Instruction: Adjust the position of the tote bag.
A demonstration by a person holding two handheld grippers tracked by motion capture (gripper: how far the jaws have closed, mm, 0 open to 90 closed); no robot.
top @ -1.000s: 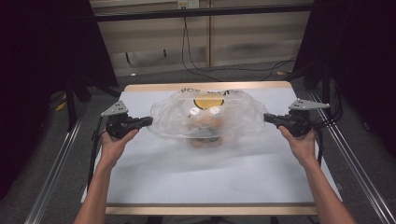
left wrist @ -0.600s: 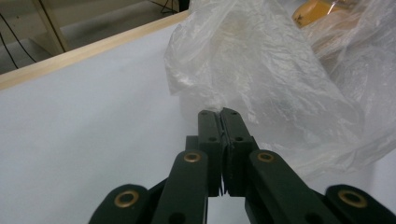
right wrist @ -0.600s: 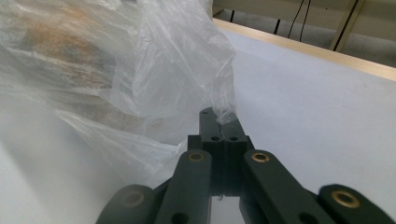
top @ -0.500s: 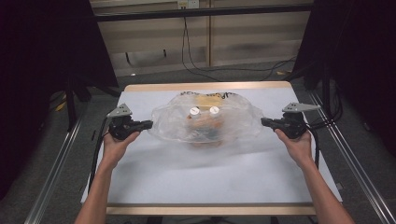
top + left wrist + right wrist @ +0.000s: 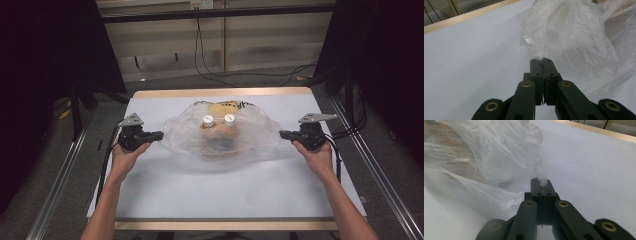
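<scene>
Plastic bag (image 5: pixel 220 137) near table's (image 5: pixel 150 185) far edge, midway across | holds two white-capped bottles (image 5: pixel 216 120), brownish items under them | left gripper (image 5: pixel 159 135) clamped on bag's left edge | right gripper (image 5: pixel 283 134) clamped on right edge

White table top (image 5: pixel 210 190), wood edging; black cables (image 5: pixel 210 60) on floor behind.

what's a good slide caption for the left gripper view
Left gripper, jaws shut, pinching a twisted edge of a clear plastic bag lying on the white table.
</scene>
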